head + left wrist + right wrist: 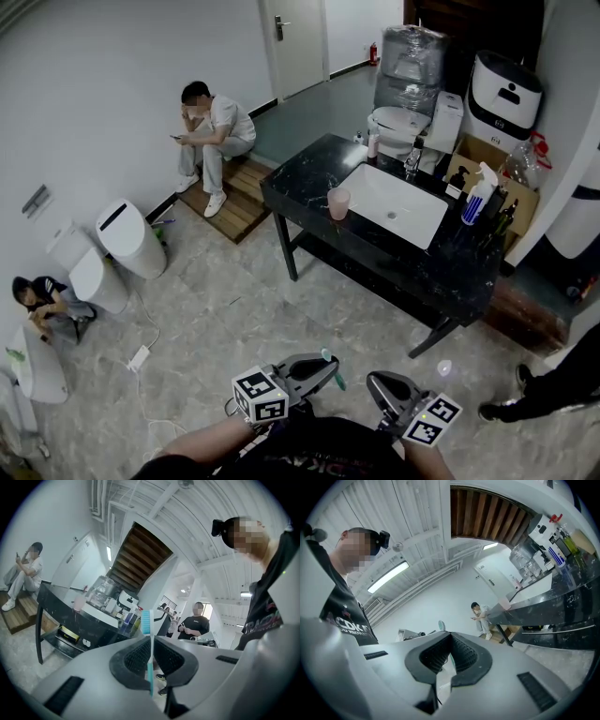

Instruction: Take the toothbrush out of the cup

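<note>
Low in the head view, my left gripper is shut on a teal toothbrush, far from the counter. In the left gripper view the toothbrush stands upright between the pressed pads of the left gripper, bristle head above the jaws. The pink cup stands on the black counter beside the white sink; it also shows as a small pink cup far off. My right gripper is shut with nothing in it, its pads closed together in the view of my right gripper.
A spray bottle and other bottles crowd the counter's right end. White toilets stand at the left, with a white cable on the tiled floor. One person sits on a wooden step; another person's foot is at the right.
</note>
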`<state>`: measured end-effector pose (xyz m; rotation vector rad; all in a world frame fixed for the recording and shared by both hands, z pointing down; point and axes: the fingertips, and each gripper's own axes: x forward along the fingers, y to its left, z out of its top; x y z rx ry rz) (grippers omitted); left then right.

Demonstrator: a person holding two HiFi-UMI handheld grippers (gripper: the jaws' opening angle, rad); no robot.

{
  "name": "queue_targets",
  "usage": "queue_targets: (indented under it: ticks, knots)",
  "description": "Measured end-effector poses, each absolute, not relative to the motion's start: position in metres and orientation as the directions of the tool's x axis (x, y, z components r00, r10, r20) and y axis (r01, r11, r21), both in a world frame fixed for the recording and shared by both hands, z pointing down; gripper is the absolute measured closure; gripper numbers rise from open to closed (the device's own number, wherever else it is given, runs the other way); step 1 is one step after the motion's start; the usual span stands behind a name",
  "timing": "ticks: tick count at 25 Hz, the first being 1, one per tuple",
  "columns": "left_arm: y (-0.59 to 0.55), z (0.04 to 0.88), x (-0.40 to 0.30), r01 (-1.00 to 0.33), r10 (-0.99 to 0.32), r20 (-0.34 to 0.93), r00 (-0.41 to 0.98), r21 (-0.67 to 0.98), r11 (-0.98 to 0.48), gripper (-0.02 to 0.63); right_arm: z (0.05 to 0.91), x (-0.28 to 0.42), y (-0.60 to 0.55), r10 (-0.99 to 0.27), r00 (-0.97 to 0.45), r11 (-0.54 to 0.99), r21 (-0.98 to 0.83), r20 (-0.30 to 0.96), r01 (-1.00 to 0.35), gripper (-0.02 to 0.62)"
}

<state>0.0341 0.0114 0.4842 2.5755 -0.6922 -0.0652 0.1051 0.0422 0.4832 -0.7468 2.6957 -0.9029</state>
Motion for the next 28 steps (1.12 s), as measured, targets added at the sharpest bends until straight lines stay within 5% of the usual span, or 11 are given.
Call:
queue_targets:
  ticks: [28]
  knots:
    - [0.023,0.499,0.039,-0.478,-0.511,0.082,0.855,0.504,-0.719,0.581,0.492,0.1,0.044,-0.49,-0.872,0.688,-0.623,-0.02,-0.372,0.583]
